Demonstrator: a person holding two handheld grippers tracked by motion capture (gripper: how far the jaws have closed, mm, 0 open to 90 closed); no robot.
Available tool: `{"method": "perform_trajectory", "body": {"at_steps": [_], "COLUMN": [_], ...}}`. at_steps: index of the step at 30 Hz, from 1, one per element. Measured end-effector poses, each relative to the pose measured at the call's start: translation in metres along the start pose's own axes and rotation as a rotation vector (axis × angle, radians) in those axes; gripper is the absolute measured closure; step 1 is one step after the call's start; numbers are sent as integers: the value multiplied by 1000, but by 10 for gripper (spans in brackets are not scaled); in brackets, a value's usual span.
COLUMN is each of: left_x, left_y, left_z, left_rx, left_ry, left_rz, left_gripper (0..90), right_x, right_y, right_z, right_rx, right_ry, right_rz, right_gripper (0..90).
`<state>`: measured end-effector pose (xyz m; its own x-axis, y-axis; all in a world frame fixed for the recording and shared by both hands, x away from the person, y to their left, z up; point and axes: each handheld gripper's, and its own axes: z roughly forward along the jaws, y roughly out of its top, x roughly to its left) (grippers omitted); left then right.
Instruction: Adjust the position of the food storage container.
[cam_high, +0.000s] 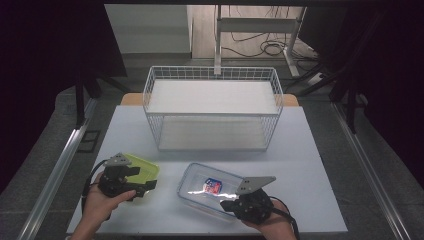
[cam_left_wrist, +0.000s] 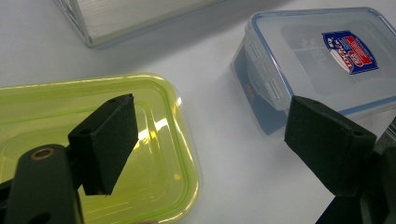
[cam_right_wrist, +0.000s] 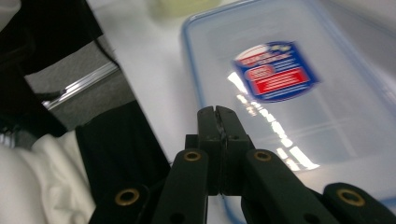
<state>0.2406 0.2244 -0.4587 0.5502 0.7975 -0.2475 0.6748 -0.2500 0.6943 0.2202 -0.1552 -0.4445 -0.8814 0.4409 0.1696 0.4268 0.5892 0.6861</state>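
A yellow-green translucent plastic container (cam_high: 145, 169) (cam_left_wrist: 154, 140) lies at the front left of the white table. A clear box with a blue-rimmed lid and a red-and-blue label (cam_high: 210, 186) (cam_left_wrist: 322, 56) (cam_right_wrist: 289, 93) lies to its right. My left gripper (cam_high: 140, 184) (cam_left_wrist: 210, 121) is open wide. One jaw hangs over the green container's right end, the other stands near the clear box, and nothing is between them. My right gripper (cam_high: 226, 202) (cam_right_wrist: 217, 114) is shut with nothing in it. Its tips sit at the near edge of the clear box's lid.
A white wire basket (cam_high: 212, 75) with a white floor stands at the middle back of the table (cam_high: 310, 165). Table edges run close to both hands at the front. Beyond the table are metal rails, a stand and cables on the floor.
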Motion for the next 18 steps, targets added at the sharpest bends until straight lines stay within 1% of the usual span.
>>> {"method": "perform_trajectory", "body": {"at_steps": [2, 4, 5, 6, 7, 8, 9, 11, 12, 13, 14, 18], "left_x": [0, -1, -1, 0, 0, 0, 0, 1, 1, 1, 1, 0], "left_y": [0, 0, 0, 0, 0, 0, -1, -1, -1, -1, -1, 0], "left_z": [0, 1, 1, 2, 2, 2, 2, 1, 1, 1, 0, -1], "left_rx": [0, 1, 1, 5, 5, 7, 7, 4, 4, 2, 1, -1], "left_ry": [-1, -2, -2, -2, -2, -2, -2, -2, -2, -2, -1, -2], "left_rz": [0, 2, 2, 3, 3, 2, 1, -1, -1, -1, 0, 1], "left_gripper": [174, 174, 174, 174, 174, 174, 174, 174, 174, 174, 174, 174], "right_x": [3, 9, 9, 12, 12, 15, 16, 17, 17, 17, 17, 15], "right_y": [-1, -3, -3, -5, -5, -6, -7, -9, -9, -9, -11, -13], "right_z": [3, 11, 11, 17, 17, 23, 25, 30, 31, 31, 34, 35], "right_rx": [10, 38, 38, 59, 59, 82, 96, 127, 138, 138, 154, 167], "right_ry": [8, 29, 29, 41, 41, 54, 55, 50, 47, 47, 47, 10], "right_rz": [-3, -17, -17, -24, -24, -34, -39, -49, -52, -52, -56, -62], "right_gripper": [891, 892, 892, 892, 892, 892, 892, 892, 893, 893, 893, 894]}}
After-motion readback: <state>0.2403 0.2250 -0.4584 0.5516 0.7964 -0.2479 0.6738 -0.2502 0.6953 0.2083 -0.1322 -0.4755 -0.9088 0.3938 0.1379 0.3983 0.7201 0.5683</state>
